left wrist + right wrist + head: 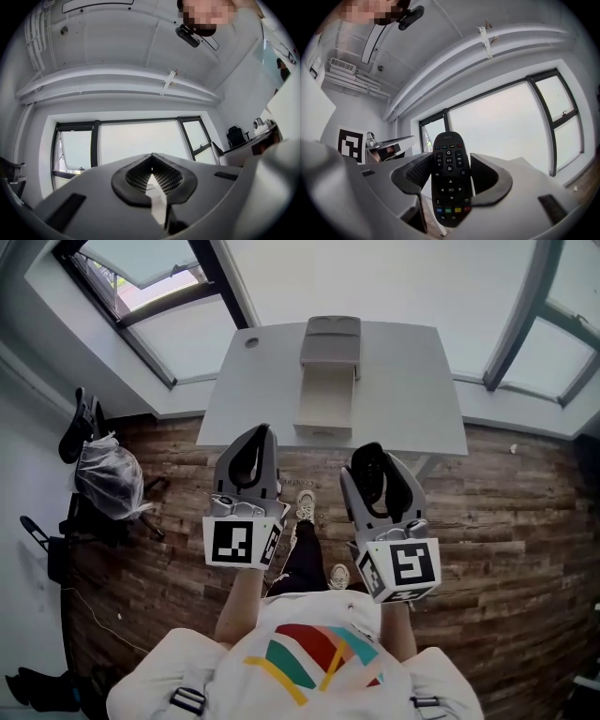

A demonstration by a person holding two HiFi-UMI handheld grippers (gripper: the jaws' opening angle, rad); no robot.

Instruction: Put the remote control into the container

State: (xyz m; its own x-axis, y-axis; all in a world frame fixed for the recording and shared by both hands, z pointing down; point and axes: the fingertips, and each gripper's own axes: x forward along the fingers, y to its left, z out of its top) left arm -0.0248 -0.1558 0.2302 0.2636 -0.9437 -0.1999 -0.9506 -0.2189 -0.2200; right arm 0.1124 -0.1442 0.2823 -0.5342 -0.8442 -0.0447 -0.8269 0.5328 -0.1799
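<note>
A black remote control [450, 180] with coloured buttons stands upright between the jaws of my right gripper [451, 171], which is shut on it and points up toward the ceiling and window. My left gripper [151, 165] also points upward, its pads meeting at the tips with nothing held. In the head view both grippers, left [251, 457] and right [375, 476], are held in front of the person's chest, short of the table. The grey container [326, 395] lies lengthwise on the white table [403, 390], its darker lid end [330, 341] at the far side.
The table stands against a window wall over a wooden floor [506, 521]. A black chair and a plastic bag [108, 479] sit at the left. The person's shoes [306, 506] show below the table's near edge.
</note>
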